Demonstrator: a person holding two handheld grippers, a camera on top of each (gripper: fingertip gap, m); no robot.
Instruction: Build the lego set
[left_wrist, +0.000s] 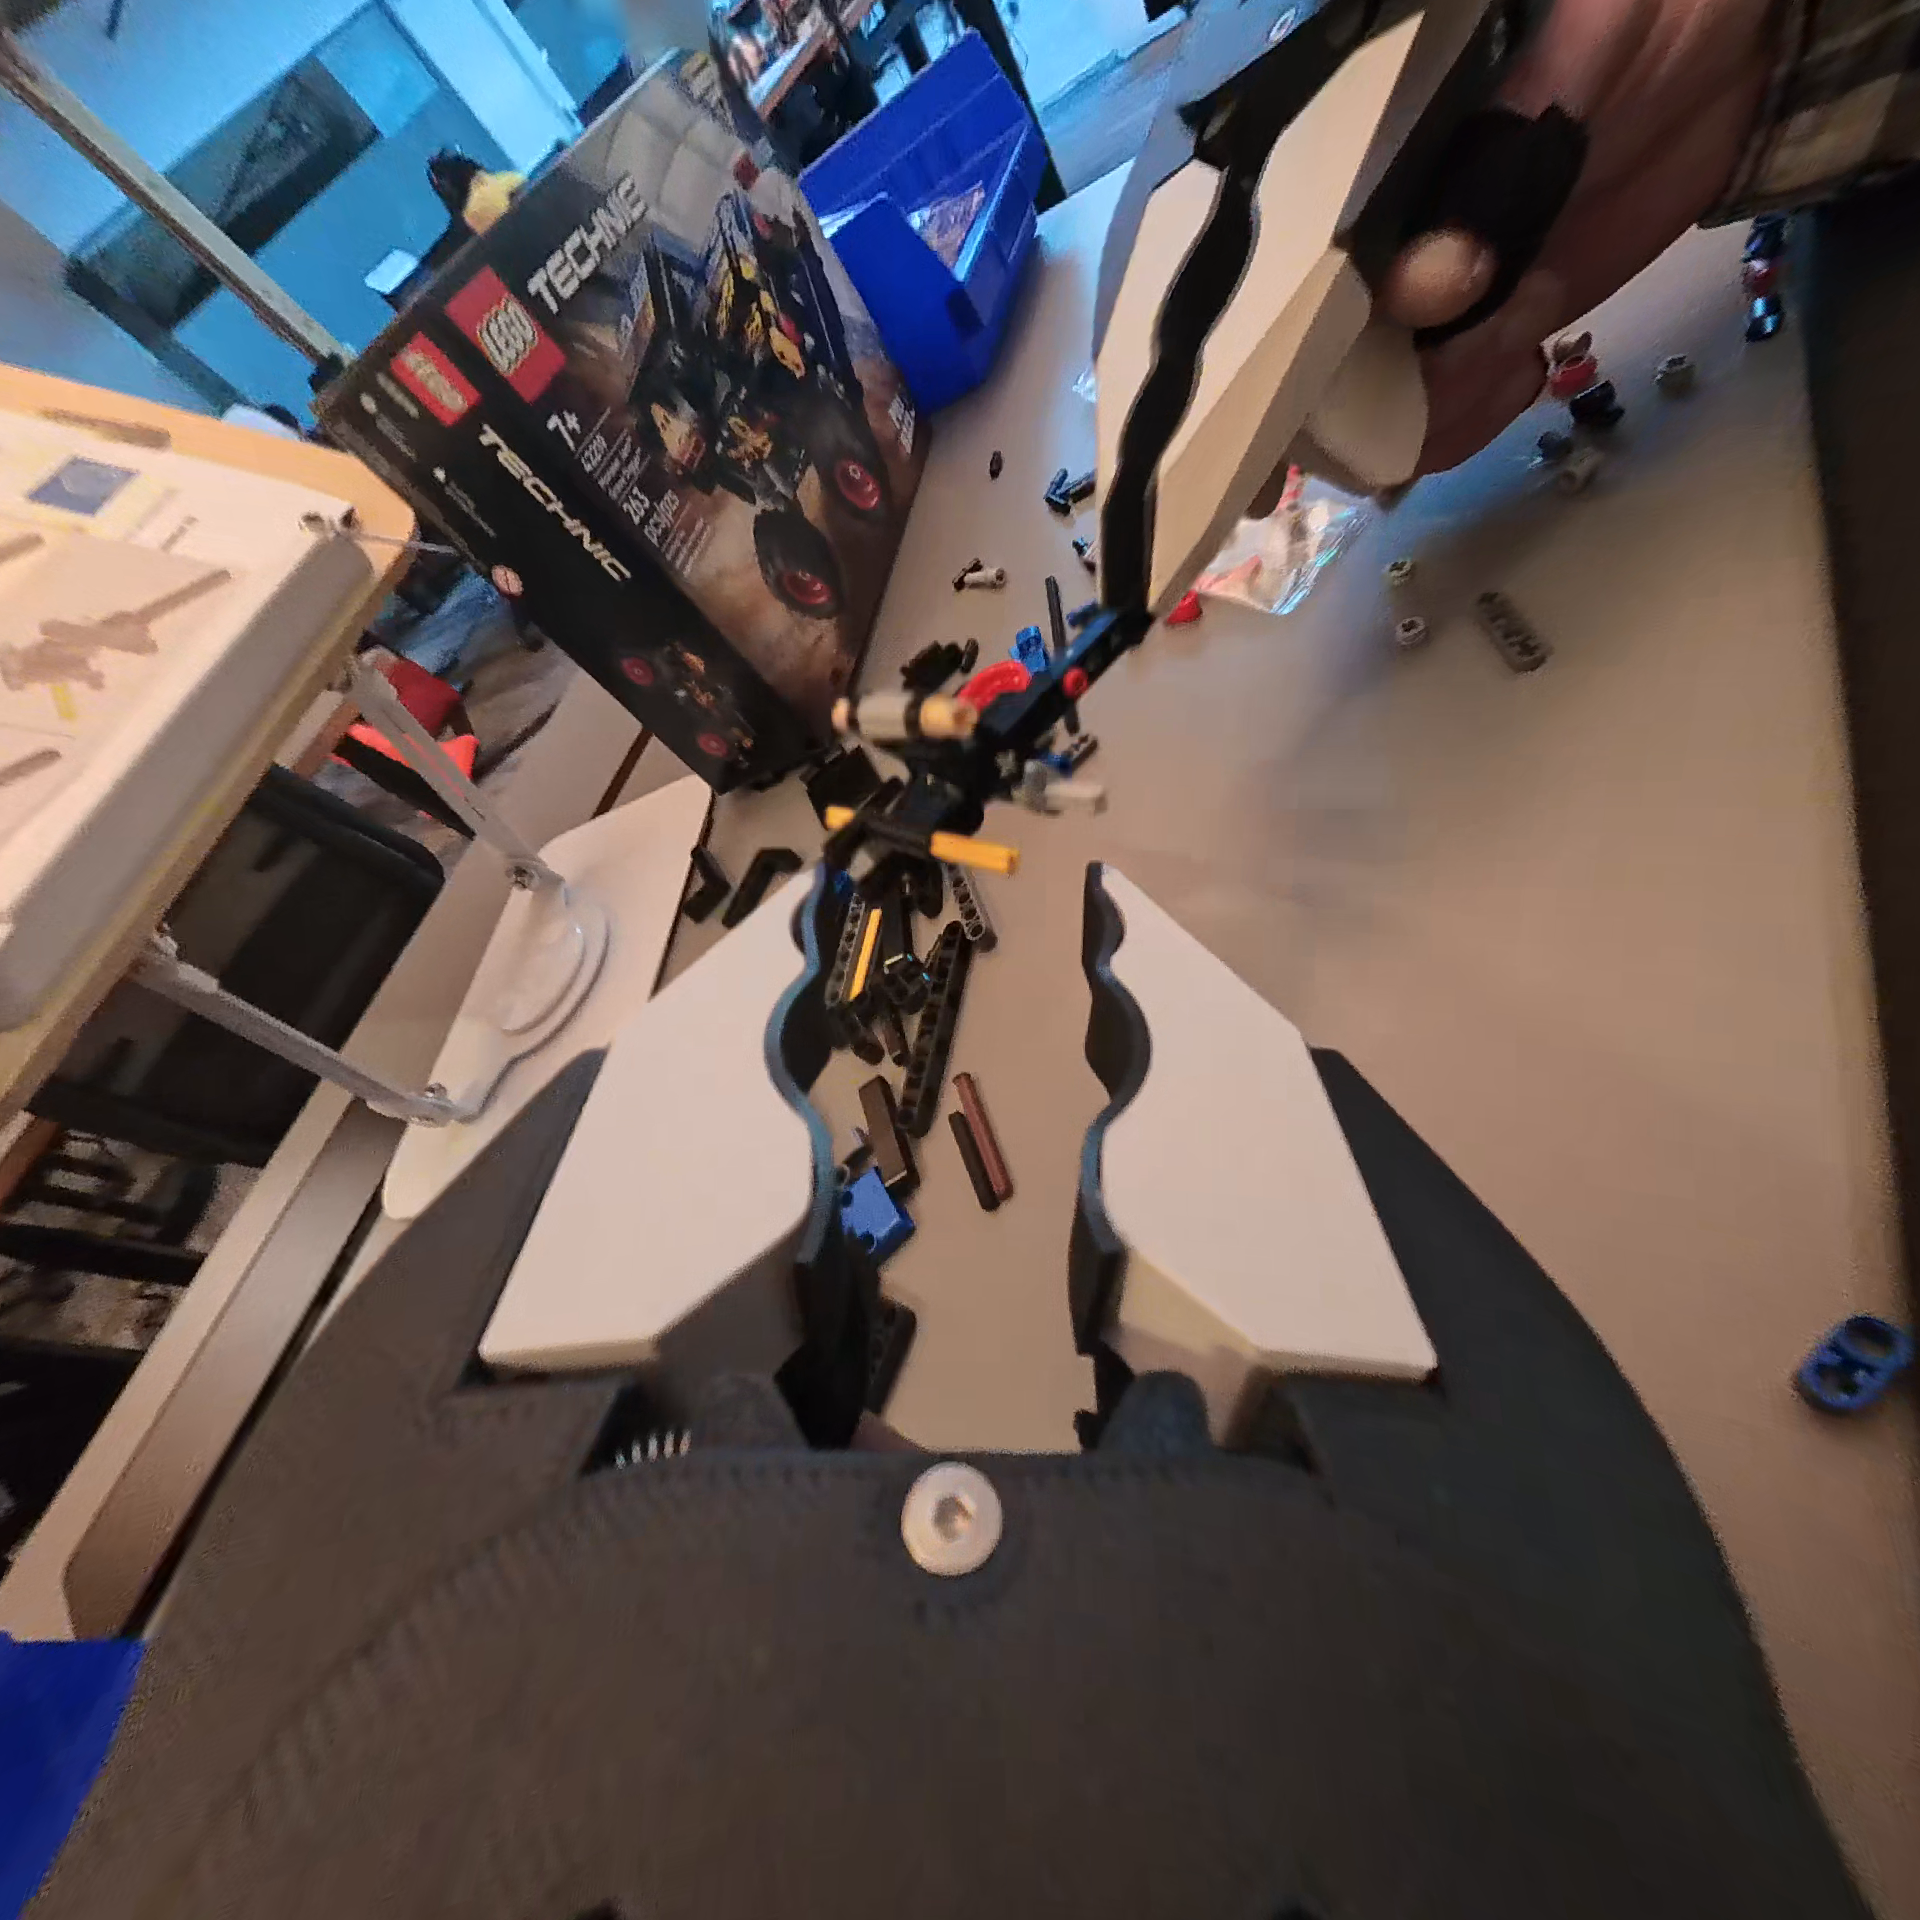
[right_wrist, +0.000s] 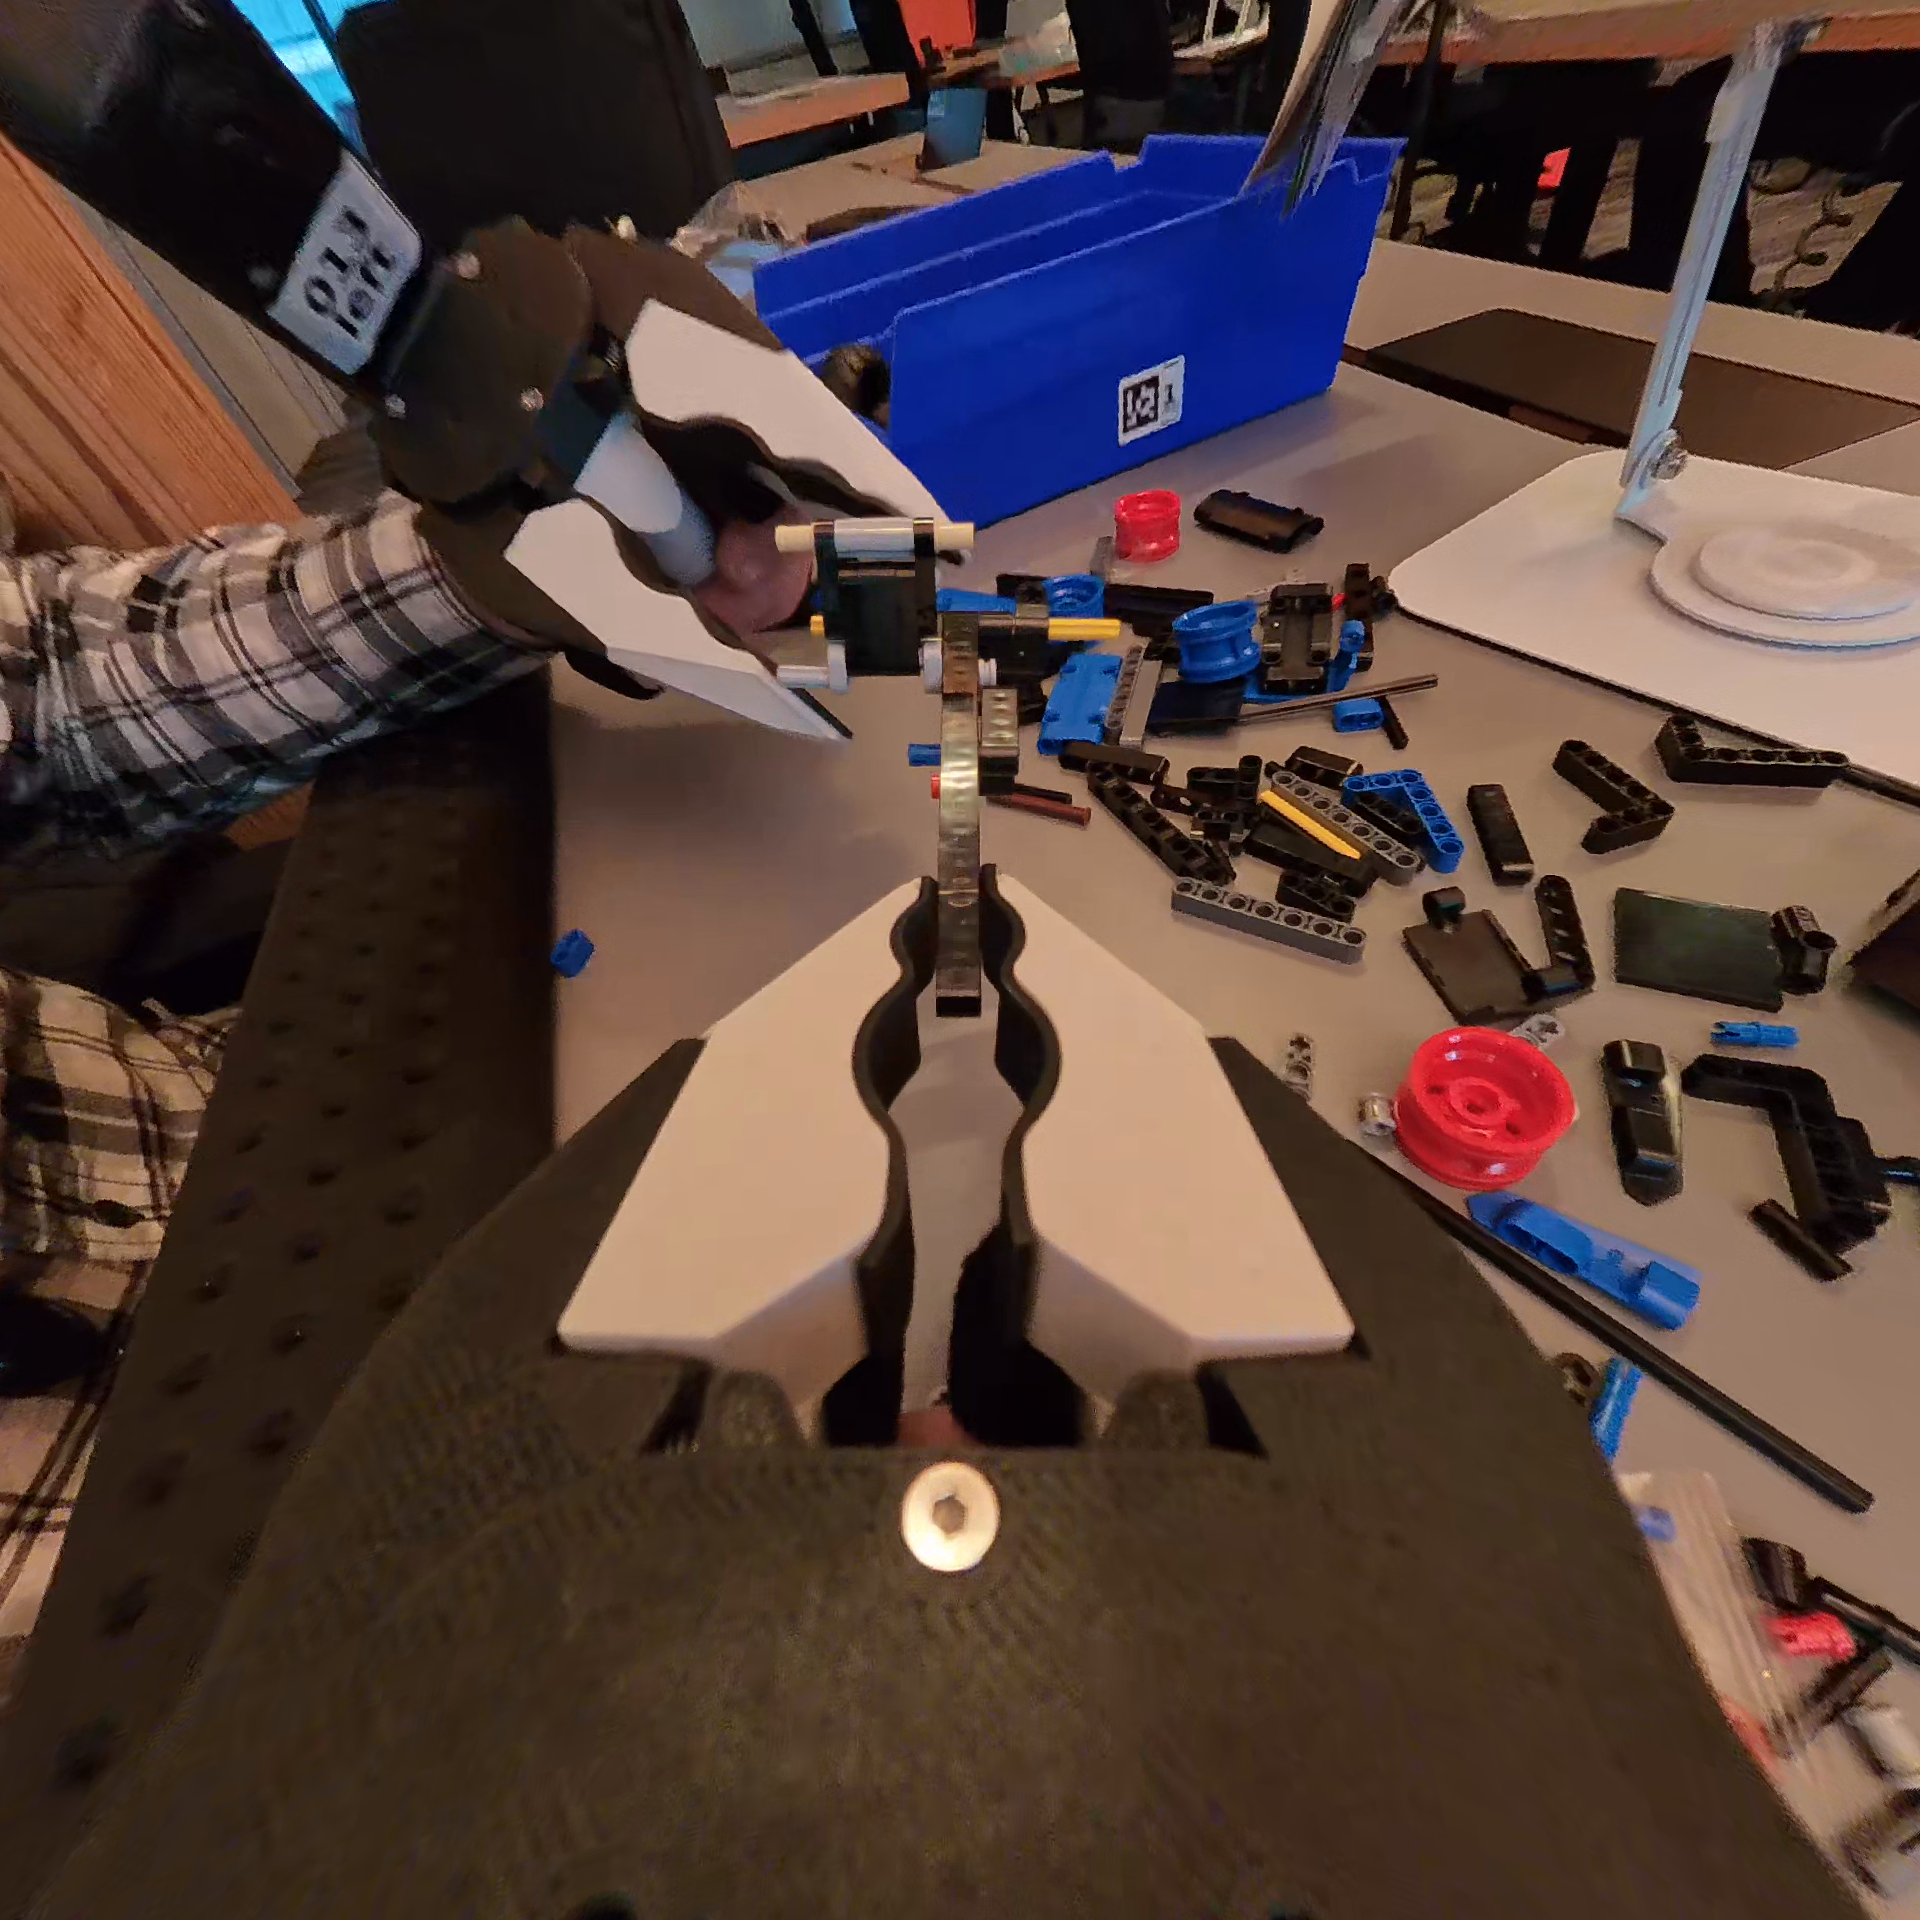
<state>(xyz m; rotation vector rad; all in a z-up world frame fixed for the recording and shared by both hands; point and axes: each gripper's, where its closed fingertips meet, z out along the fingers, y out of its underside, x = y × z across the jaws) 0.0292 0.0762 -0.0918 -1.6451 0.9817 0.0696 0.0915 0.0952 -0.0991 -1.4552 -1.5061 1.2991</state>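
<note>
My right gripper (right_wrist: 958, 914) is clamped on the near end of a black beam (right_wrist: 958, 831), the spine of the half-built assembly (right_wrist: 883, 613) held above the grey table (right_wrist: 727, 831). The beam's long axis runs straight away from my fingers, and cross-axles sit square to it at the far end. My left gripper (left_wrist: 948, 894) hangs spread and empty, just short of the assembly. Loose parts (right_wrist: 1299, 821) and a blue bin (right_wrist: 1039, 312) lie beyond.
</note>
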